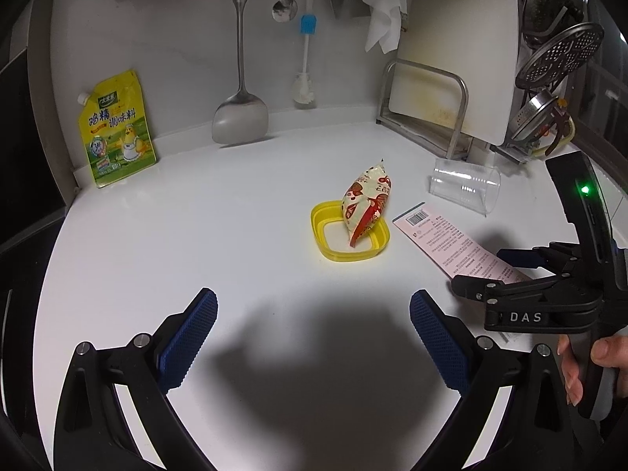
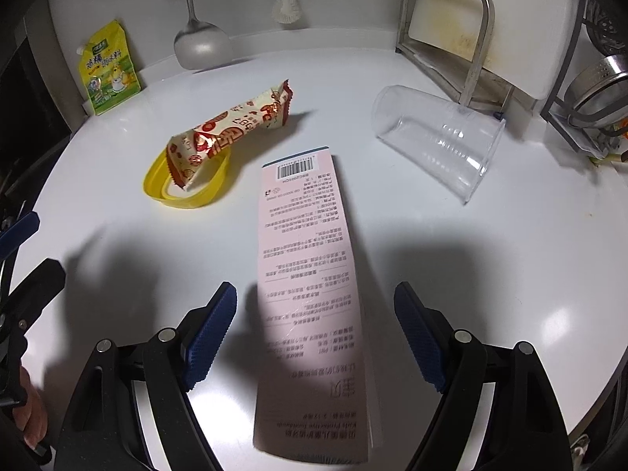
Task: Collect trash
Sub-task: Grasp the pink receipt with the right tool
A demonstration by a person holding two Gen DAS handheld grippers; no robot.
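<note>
While both wide apart, empty — right tongs (image 2: 314,333) straddle pink box (image 2: 310,274); left tongs (image 1: 314,337) over bare counter (image 1: 157,235).

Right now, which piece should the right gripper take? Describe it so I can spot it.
On the white counter, look just ahead of the open right gripper. The pink box lies flat between its fingers, barcode at the far end. The only pink item, it lies between the clear cup and snack wrapper.

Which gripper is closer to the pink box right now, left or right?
Right. The right gripper is open and straddles the pink box, while the left gripper hangs off to its left.
</note>
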